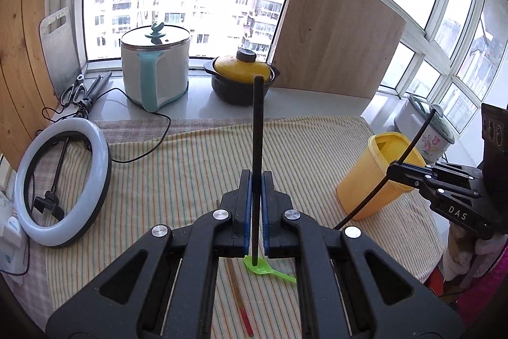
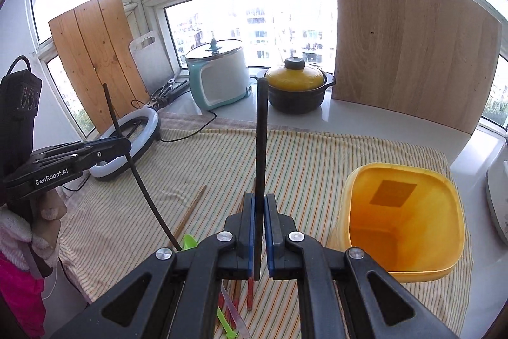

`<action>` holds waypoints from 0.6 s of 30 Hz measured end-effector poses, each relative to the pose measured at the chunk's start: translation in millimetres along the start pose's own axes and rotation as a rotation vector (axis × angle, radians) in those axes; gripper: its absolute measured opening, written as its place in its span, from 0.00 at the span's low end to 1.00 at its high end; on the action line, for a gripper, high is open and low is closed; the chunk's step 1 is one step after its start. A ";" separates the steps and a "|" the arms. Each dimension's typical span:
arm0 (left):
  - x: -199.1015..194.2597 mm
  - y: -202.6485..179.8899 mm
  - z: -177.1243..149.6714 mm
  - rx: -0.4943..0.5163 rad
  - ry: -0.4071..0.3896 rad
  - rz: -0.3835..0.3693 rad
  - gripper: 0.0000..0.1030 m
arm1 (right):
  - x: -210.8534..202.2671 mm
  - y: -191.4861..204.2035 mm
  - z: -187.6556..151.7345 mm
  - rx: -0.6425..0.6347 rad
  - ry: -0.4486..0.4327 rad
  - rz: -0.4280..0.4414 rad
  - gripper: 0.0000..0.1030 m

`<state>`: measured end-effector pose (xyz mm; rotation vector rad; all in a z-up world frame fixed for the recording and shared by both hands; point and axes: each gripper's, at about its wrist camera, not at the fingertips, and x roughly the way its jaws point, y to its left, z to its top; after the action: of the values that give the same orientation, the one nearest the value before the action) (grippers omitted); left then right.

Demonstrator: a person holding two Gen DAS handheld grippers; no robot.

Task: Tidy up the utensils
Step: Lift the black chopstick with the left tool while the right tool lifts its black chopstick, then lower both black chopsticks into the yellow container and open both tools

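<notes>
- Left wrist view: the left gripper [image 1: 256, 180] is clamped tight on a black chopstick [image 1: 257, 129], which stands almost upright between the blue pads, its long axis running from 6 o'clock up to 12 o'clock, top end over the yellow-lidded pot [image 1: 243, 75]
- At 3 o'clock the right gripper [image 1: 395, 170] pinches a second black chopstick [image 1: 412, 145], slanted from 7 towards 1 o'clock in front of the yellow container [image 1: 377, 177]
- A green spoon [image 1: 270, 269] and a wooden chopstick [image 1: 239, 294] lie on the striped cloth [image 1: 177, 167] at 6 o'clock
- Right wrist view: the right gripper [image 2: 260, 202] is closed on its black chopstick [image 2: 262, 135], axis upright towards 12 o'clock
- The open yellow container [image 2: 403, 212] sits at 4 o'clock; the left gripper [image 2: 125, 145] is at 9 o'clock
- Step in hand, I judge: carrying one chopstick per gripper towards the container
- Next calls for swinging each stick over the mouth, tip down, then releasing
</notes>
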<state>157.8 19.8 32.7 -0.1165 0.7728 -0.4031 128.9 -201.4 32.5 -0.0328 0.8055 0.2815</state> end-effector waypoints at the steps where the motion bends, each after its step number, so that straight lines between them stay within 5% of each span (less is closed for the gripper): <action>1: -2.0 -2.5 1.8 -0.001 -0.006 -0.006 0.03 | -2.8 -0.7 1.7 0.000 -0.008 -0.001 0.03; 18: -20.4 -68.9 43.0 0.056 -0.102 -0.090 0.03 | -79.2 -34.4 35.6 0.037 -0.181 -0.024 0.03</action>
<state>153.3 -37.2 93.8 -0.1189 0.6570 -0.5004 111.0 -248.4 111.2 0.0170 0.6297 0.2428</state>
